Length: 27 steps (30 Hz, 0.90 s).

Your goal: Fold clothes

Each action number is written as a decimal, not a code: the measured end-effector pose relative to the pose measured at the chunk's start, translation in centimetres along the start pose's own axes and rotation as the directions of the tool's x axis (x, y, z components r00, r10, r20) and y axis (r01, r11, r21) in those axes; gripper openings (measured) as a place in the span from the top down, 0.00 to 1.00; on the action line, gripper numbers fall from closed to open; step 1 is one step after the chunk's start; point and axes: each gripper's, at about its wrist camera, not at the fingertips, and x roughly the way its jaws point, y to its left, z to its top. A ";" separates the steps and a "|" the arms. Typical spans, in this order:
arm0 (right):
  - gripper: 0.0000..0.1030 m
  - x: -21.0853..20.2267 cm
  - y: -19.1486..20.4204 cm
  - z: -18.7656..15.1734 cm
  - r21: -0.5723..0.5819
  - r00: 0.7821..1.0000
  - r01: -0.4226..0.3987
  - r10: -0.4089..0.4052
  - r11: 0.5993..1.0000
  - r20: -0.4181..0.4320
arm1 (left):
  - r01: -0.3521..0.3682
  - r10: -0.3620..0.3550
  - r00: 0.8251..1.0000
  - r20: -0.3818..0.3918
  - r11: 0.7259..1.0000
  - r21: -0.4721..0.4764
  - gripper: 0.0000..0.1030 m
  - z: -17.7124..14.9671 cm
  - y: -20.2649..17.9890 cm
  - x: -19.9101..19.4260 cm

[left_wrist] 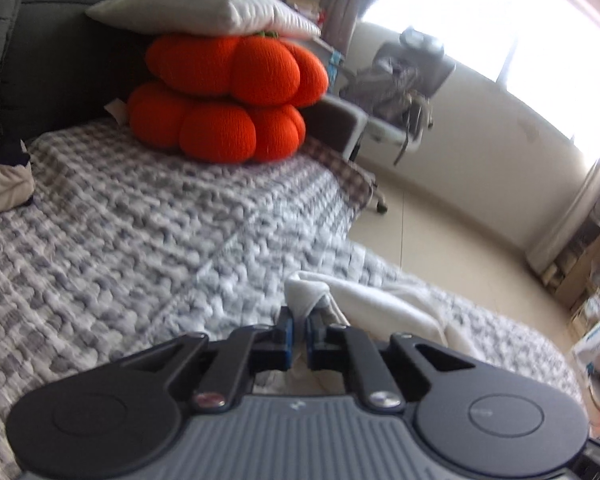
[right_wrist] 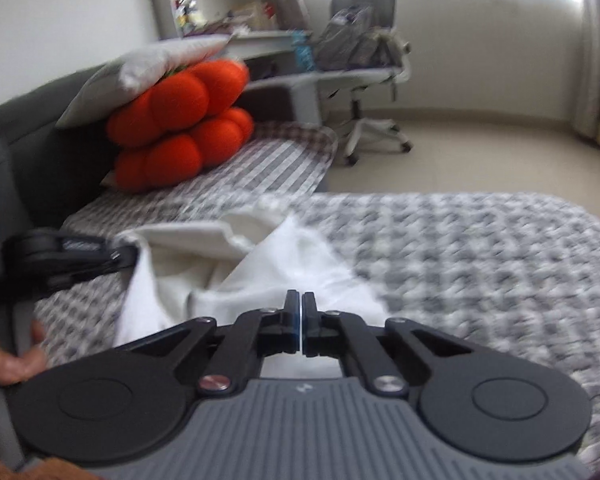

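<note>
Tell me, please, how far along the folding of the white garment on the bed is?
Early. Done: both grippers are clamped on the white garment, left gripper on a bunched edge, right gripper on another part. In hand: the cloth is stretched between them above the checked bedspread. Left: no neat fold shows; it remains crumpled.

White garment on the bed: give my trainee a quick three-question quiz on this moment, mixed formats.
1. True or false: the left gripper is shut on the white garment.
2. What lies on top of the two stacked orange pumpkin cushions? A) a grey-white pillow B) a backpack C) a book
3. What pattern has the bedspread under the garment?

Key: 1 true; 2 A, the pillow; 3 grey and white checks.
</note>
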 end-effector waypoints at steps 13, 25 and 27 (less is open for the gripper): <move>0.27 -3.9 1.3 -0.1 0.027 0.977 -0.170 0.165 0.985 0.135 | 0.167 -0.159 0.967 0.198 0.986 -0.024 0.95 2.4 0.7 -5.8; 0.33 -3.8 6.1 -1.1 -0.116 0.942 -0.313 0.324 0.943 0.094 | 0.395 -0.394 0.902 0.176 0.918 0.028 0.95 2.2 -0.7 -8.4; 0.62 -2.9 6.5 -1.3 -0.125 0.950 -0.296 0.306 0.947 0.068 | 0.419 -0.418 0.893 0.166 0.908 0.033 0.95 2.0 -0.9 -8.4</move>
